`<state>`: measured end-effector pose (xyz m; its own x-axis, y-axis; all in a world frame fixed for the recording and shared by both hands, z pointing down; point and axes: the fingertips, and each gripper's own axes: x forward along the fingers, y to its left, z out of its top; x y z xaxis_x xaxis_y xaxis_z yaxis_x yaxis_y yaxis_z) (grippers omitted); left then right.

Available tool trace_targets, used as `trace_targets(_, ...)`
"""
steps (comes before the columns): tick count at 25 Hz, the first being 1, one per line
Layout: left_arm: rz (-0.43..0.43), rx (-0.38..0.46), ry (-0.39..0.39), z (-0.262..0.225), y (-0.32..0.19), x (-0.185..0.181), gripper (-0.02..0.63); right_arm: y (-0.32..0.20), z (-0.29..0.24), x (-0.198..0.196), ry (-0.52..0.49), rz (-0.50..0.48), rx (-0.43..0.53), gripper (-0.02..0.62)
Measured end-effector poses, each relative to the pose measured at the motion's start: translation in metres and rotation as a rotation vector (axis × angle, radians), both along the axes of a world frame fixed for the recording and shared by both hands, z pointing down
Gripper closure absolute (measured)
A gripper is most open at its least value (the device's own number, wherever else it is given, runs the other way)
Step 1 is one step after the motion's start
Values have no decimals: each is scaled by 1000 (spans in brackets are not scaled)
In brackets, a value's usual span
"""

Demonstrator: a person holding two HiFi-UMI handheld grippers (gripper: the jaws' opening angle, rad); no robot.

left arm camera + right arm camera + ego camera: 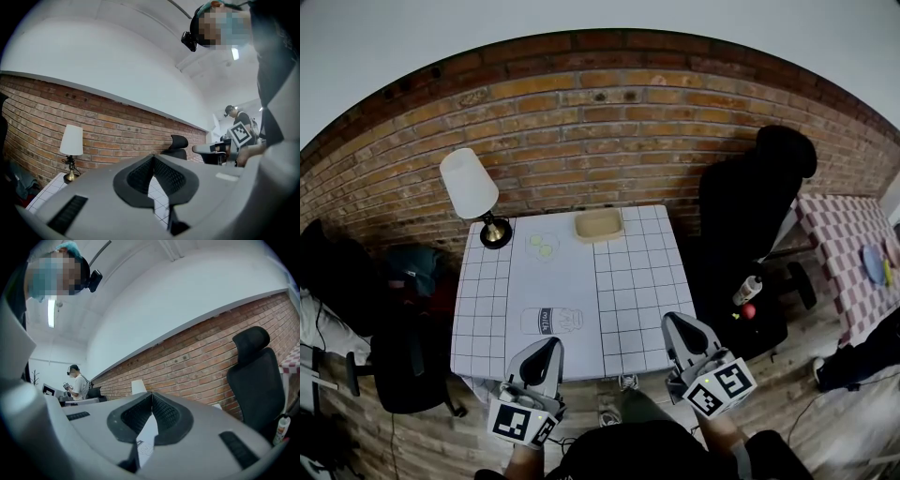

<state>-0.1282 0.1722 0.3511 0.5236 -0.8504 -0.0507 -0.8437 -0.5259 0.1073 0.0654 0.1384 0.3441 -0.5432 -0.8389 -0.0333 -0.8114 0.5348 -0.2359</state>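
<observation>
Both grippers are hovering over the near edge of the desk [633, 281], which is wearing a white grid cloth.

- Left gripper [546, 349]: its jaws are meeting tip to tip, with nothing between them.
- Right gripper [675, 323]: its jaws are likewise pressing together and gripping nothing.

Nearest thing: a bottle outline [551, 321] printed on the cloth.
- It is lying just beyond the left gripper, toward the near-left corner.
- Its long axis is running left to right, across the line of the left jaws.
- The left gripper is sitting nearer to it; the right one is standing well apart, toward the near-right corner.

Further out:
- 1 round outline [542, 247] showing 2 green discs, near the far edge.
- 1 tray [599, 225] resting at the middle of the far edge.
- 1 lamp [472, 187] standing on the far-left corner.

Writing: the bottle outline is carrying a label, too small to read. The cubes are showing square markers only.
</observation>
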Motion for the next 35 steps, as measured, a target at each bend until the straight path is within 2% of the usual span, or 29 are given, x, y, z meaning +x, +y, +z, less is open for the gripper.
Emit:
trace_targets(23, -41, -56, -28, 13, -150, 22, 595, -154, 18, 17, 7, -58, -49, 592)
trace_targets(35, -68, -93, -83, 29, -198, 28, 595, -200, 34, 25, 25, -93, -87, 592)
